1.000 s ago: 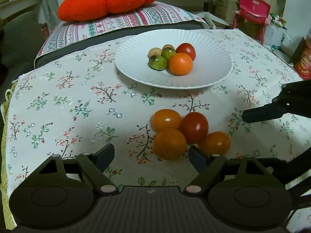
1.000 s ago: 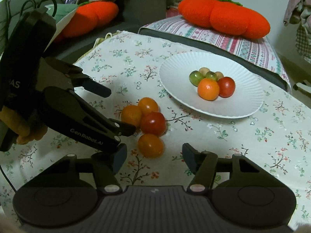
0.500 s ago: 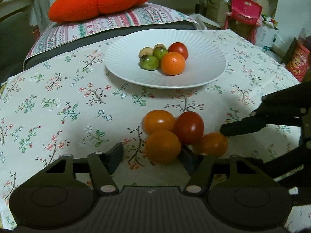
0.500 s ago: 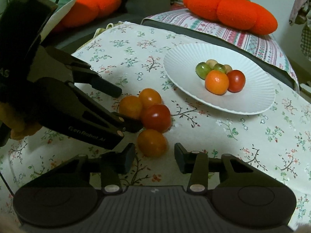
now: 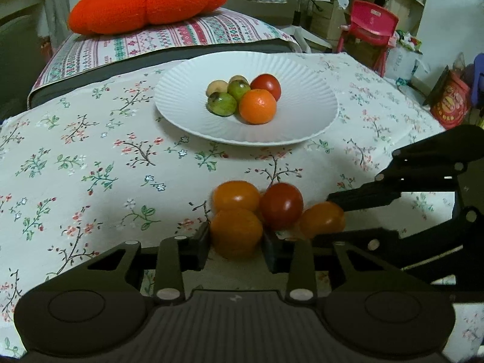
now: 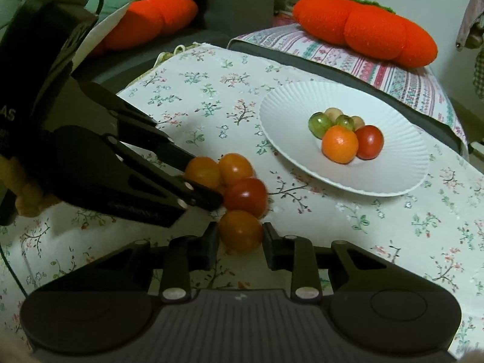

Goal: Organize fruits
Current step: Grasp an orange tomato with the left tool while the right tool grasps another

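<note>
Both grippers pinching in on the loose fruit cluster, white plate waiting beyond.

On the left, the left gripper (image 5: 236, 243) is closing, its black fingers flanking the round orange fruit at the near-left of the cluster (image 5: 236, 232), apparently touching its sides. The round dark-red fruit (image 5: 282, 205) sits just behind, touching its neighbours on the floral tablecloth (image 5: 90, 157). Over to the right, the right gripper (image 6: 240, 237) is closing around the small orange fruit at the near-right (image 6: 240, 230). The ribbed white plate (image 6: 393, 178) already holds several fruits. These look smooth, light and squashable: best pinched gently across the widest middle, or they could roll away.
</note>
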Tool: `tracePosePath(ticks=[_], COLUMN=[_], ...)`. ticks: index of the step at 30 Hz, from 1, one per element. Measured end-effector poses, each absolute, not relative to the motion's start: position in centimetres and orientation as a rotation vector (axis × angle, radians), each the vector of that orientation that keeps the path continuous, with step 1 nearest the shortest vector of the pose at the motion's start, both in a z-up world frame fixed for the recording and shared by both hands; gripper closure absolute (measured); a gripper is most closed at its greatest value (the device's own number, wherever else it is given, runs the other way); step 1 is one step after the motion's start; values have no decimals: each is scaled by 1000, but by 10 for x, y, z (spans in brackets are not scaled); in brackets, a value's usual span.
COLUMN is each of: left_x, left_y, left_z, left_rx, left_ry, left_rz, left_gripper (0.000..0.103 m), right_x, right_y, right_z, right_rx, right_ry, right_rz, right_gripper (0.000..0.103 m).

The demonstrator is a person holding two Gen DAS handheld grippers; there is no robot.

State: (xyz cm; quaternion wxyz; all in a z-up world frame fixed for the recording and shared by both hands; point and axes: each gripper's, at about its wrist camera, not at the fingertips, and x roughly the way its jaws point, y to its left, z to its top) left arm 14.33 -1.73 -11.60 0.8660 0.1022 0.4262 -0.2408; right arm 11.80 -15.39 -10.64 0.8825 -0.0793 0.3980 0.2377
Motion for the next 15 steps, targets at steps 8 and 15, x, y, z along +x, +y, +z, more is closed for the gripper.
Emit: tracePosePath(ticks=[8, 15], left_x=[144, 147], left_y=[-10, -10], left_z=[-98, -86], left_rx=[155, 109], left_ry=[864, 837], left_rz=[-510, -508], left_gripper=[90, 90], right_x=[117, 118], right_y=[-167, -177], right_z=[-92, -73], right_rx=[-141, -112], right_ry=[794, 732], right_rz=[481, 464], right_gripper=[76, 76])
